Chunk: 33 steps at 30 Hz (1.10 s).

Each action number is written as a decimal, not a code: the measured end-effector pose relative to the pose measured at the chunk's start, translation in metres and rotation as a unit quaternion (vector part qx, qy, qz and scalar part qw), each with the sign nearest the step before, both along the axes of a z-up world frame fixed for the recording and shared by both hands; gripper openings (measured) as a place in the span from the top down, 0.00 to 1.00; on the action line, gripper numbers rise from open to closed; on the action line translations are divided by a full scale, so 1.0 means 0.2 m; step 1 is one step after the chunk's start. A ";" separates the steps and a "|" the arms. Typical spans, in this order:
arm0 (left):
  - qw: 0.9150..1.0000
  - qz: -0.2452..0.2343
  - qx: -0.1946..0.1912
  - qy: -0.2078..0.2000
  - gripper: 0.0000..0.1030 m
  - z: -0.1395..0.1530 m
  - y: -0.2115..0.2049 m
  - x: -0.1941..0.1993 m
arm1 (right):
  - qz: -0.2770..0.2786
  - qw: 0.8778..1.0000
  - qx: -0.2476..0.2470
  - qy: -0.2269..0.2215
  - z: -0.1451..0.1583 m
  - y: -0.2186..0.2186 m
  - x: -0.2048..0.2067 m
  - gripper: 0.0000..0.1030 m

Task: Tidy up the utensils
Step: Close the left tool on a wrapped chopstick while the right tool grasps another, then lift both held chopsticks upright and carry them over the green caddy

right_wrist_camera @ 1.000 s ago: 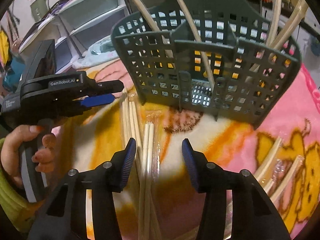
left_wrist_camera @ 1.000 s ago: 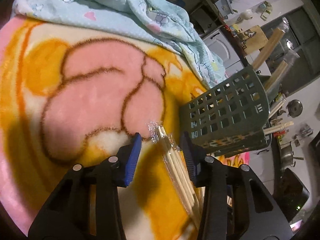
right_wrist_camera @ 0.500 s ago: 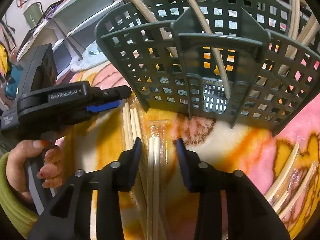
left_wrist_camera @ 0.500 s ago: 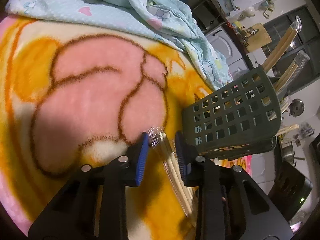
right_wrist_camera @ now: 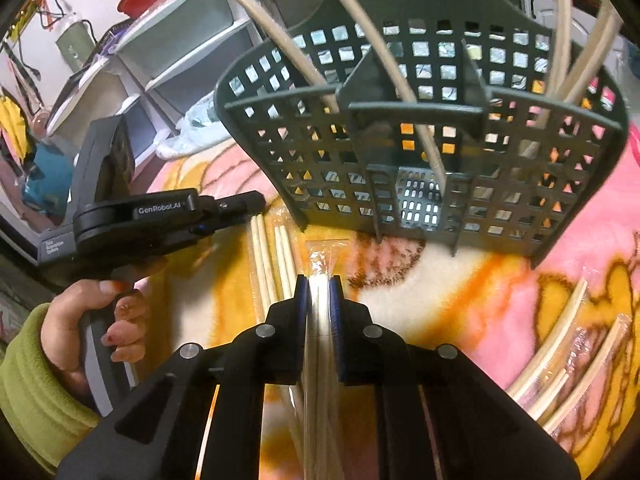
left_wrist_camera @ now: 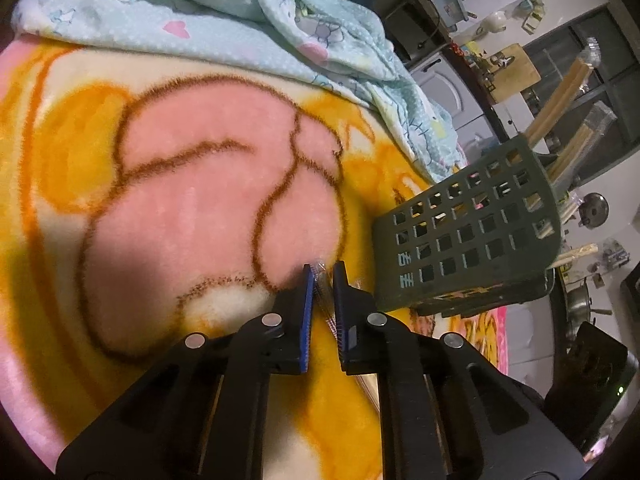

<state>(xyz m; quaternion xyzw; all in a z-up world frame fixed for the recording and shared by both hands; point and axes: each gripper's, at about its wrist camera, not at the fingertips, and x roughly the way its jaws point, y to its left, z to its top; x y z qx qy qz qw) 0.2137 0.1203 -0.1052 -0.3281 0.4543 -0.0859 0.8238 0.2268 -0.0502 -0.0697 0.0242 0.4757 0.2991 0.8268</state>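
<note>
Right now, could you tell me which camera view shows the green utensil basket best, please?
The right wrist view: the green utensil basket fills the frame, showing its divider, compartments and chopsticks standing inside. The left wrist view shows only one perforated side wall at the right edge, with chopstick ends above the rim.

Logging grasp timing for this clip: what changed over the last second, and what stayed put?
Both tongs went from open to shut. The left tongs clamped a wrapped chopstick pair; the right tongs clamped another wrapped pair. The green basket, the chopsticks in it and the loose pairs on the blanket stayed put.
</note>
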 end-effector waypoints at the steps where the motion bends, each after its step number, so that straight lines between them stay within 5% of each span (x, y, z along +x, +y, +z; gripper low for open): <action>1: 1.000 0.001 0.001 -0.005 0.94 0.01 0.00 -0.02 | -0.001 1.000 0.002 -0.002 0.01 -0.01 -0.01 0.89; 13: 0.997 -0.010 0.028 -0.078 0.95 0.26 0.01 -0.20 | -0.013 0.998 0.028 -0.047 0.16 -0.15 -0.11 0.89; 33: 0.982 -0.067 0.010 -0.174 0.97 0.64 -0.19 -0.37 | -0.022 0.989 0.059 -0.133 0.47 -0.30 -0.27 0.90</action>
